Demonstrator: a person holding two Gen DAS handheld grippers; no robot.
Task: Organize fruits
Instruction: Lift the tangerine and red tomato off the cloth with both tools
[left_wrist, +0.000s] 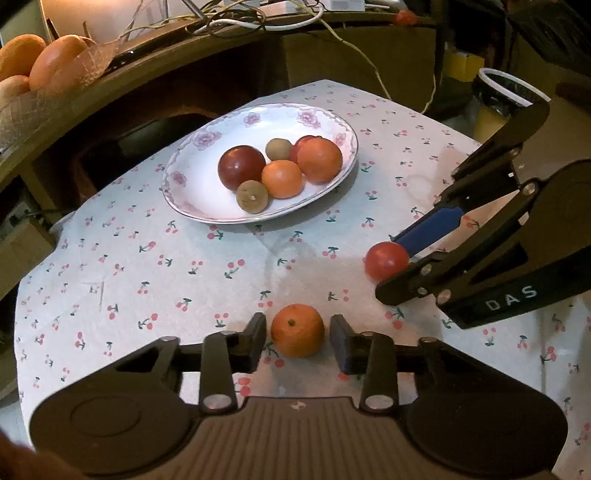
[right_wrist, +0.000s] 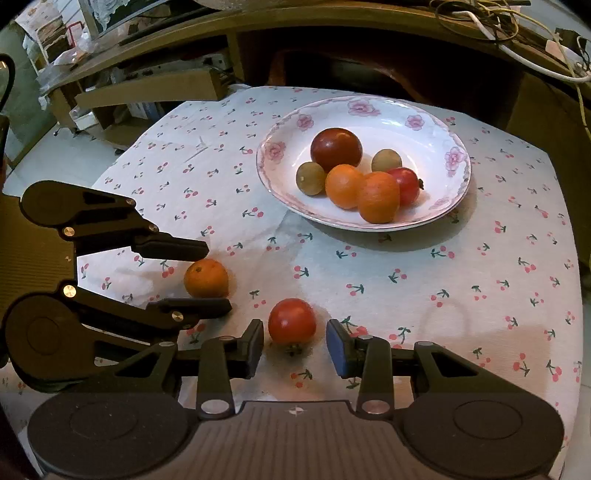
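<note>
A small orange mandarin (left_wrist: 297, 329) lies on the cherry-print cloth between the fingers of my open left gripper (left_wrist: 297, 338), with gaps on both sides; it also shows in the right wrist view (right_wrist: 206, 278). A red tomato (right_wrist: 291, 320) lies between the fingers of my open right gripper (right_wrist: 294, 345), not touched; it also shows in the left wrist view (left_wrist: 386, 260). A floral white plate (left_wrist: 192, 184) (right_wrist: 436, 136) farther back holds several fruits: a dark red tomato, two mandarins, two small brown fruits and a red tomato.
The cloth-covered table (left_wrist: 110, 280) ends close on the left and right. A wooden shelf (left_wrist: 155, 62) with cables and a basket of large oranges (left_wrist: 40, 62) stands behind. A lined bin (left_wrist: 506, 92) is at the far right.
</note>
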